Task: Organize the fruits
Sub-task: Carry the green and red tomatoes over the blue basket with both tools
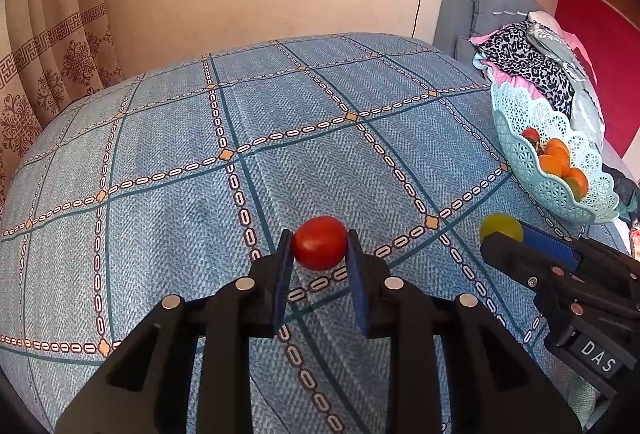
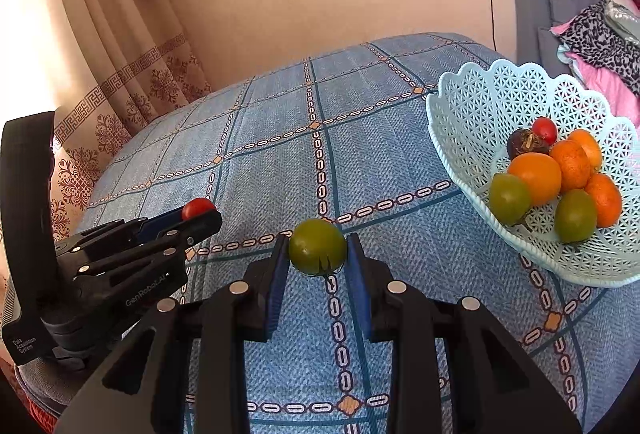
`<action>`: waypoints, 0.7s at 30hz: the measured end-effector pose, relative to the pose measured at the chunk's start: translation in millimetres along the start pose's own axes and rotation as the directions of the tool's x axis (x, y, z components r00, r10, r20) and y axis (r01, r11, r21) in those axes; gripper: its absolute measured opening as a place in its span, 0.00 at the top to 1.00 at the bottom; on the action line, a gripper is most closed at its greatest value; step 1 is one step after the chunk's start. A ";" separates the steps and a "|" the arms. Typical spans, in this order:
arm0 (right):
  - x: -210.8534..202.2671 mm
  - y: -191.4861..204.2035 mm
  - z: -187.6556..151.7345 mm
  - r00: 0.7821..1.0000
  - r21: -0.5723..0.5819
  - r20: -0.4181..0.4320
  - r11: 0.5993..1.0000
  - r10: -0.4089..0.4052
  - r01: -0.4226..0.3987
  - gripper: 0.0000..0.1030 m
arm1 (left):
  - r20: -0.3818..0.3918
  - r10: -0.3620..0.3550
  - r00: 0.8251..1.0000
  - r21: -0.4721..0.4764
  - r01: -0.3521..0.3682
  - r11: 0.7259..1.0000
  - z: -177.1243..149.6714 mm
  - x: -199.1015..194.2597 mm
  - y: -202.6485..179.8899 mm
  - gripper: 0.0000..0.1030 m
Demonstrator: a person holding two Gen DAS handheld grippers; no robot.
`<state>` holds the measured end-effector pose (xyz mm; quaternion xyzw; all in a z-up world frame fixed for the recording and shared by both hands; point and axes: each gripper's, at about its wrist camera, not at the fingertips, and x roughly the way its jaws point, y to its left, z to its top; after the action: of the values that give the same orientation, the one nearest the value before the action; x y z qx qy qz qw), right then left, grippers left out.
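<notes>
the left gripper (image 1: pixel 320 244) pinches a red tomato (image 1: pixel 319 243) between its blue pads, both touching the fruit's sides, just above the blue checked bedspread (image 1: pixel 180 154). beside it, the right gripper (image 2: pixel 318 248) is closed in the same way on a green tomato (image 2: pixel 317 247), its stalk end facing the camera. a little beyond and to the right, a pale blue lattice basket (image 2: pixel 472 106) sits on the bed with oranges (image 2: pixel 536 172), two more green tomatoes (image 2: pixel 509 199), a small red tomato (image 2: pixel 545 130) and a dark fruit (image 2: pixel 522 144). behind the basket lies a pile of clothes (image 1: pixel 532 62); patterned curtains (image 1: pixel 44 66) hang at far left.
</notes>
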<state>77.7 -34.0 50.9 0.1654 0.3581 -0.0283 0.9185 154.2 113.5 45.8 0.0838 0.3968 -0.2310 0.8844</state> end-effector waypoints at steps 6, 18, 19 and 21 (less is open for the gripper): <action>-13.0 -3.0 2.8 1.000 0.014 0.030 1.000 0.000 0.000 0.71 | 0.039 -0.009 0.999 0.009 0.009 1.000 3.9 -19.3 -10.8 0.74; -37.8 -11.2 7.7 0.996 0.044 0.085 0.999 -0.009 0.005 0.71 | 0.098 -0.002 0.995 0.044 -0.003 0.999 8.0 -45.2 -34.5 0.74; -39.7 -13.3 7.5 0.996 0.047 0.088 0.999 -0.008 0.004 0.71 | 0.103 -0.002 0.995 0.048 -0.003 0.999 8.0 -47.6 -36.6 0.74; -43.8 -14.0 6.7 0.995 0.052 0.097 0.999 -0.007 0.002 0.71 | 0.115 0.000 0.993 0.055 -0.006 0.998 8.1 -53.0 -41.0 0.74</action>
<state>47.1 -52.4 80.8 0.1866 0.3124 -0.0477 0.9302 109.4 92.8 92.0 0.0954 0.3384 -0.2449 0.9035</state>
